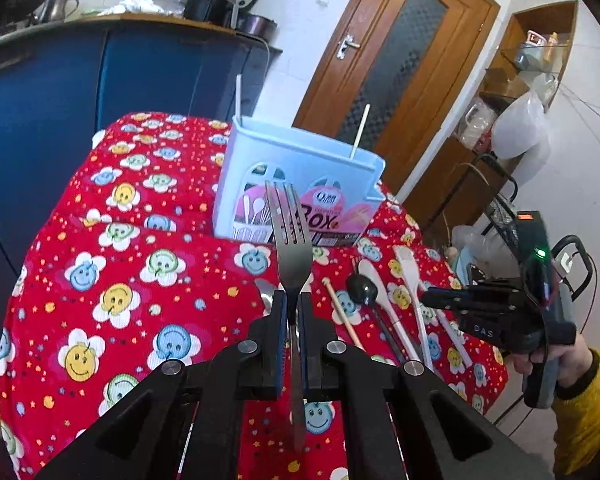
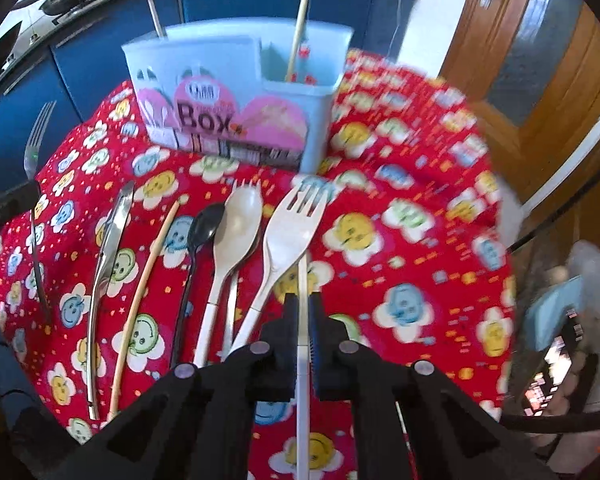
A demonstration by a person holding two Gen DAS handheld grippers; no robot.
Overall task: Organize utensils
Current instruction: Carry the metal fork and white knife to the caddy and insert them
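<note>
Red smiley-flower cloth covers my counter [image 2: 420,208], with blue cabinets behind. My left claw [image 1: 294,304] is clamped on a metal fork [image 1: 290,236], tines up, lifted clear of the cloth in front of the pale blue utensil box [image 1: 300,168]. My right claw [image 2: 302,312] is shut on the thin handle of a white plastic fork [image 2: 296,220], near the rest of the row.

Left on the cloth, I count a metal knife [image 2: 108,248], a wooden chopstick [image 2: 148,276], a black spoon [image 2: 204,224] and a white spork [image 2: 236,220]. Two sticks [image 2: 300,20] stand in the box already. I judge the sorting barely begun: two forks in hand, neither in a compartment yet.
</note>
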